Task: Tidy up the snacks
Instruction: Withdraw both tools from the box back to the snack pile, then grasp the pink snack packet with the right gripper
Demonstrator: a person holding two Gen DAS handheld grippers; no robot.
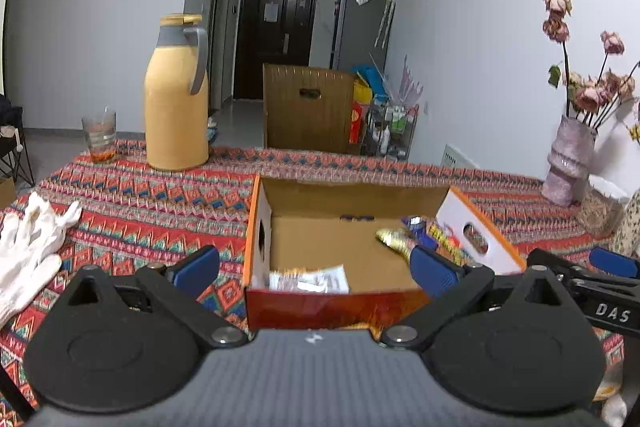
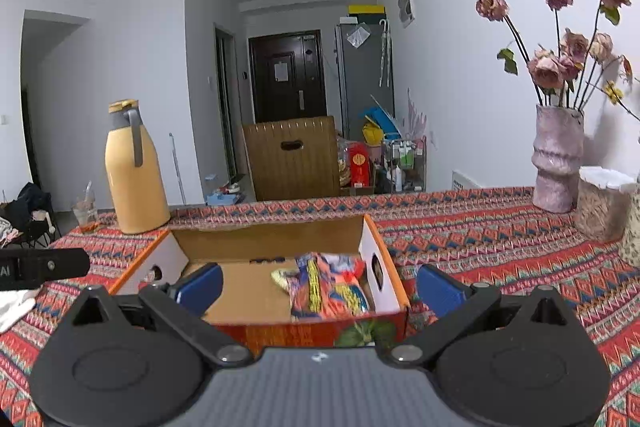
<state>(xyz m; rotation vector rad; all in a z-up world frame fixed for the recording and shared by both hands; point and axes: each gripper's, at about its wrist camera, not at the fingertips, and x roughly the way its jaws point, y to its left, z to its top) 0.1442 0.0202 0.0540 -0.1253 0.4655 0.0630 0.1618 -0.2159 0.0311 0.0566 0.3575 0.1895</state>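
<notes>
- The cardboard box (image 1: 340,259) sits open on the patterned tablecloth (image 1: 160,195), straight ahead of both grippers, its long axis running left to right across both wrist views.
- The left gripper (image 1: 314,273) has its 2 blue pads spread wide and holds nothing; the near wall of the box lies between and just beyond them.
- The right gripper (image 2: 320,287) is likewise spread wide and empty, with the same near wall framed between its pads.
- Inside, a pile of bright snack packets (image 2: 332,287) is bunched against the box's right end wall, directly ahead of the right gripper's fingers.
- A clear-wrapped packet (image 1: 308,279) lies flat in the near left part of the box, just past the left gripper's fingers; a gold-wrapped snack (image 1: 394,239) lies toward the right, next to the colourful pile.
- By my reading, the right hand is nearer the pile and the left hand nearer the clear packet; each would reach forward and down over the near wall.
- No loose snack is plainly visible on the cloth, so how much sorting remains I cannot tell.
- A yellow thermos (image 1: 176,95), a glass (image 1: 100,137), white gloves (image 1: 28,247) and a vase (image 2: 558,159) of dried roses stand well clear of the box.
</notes>
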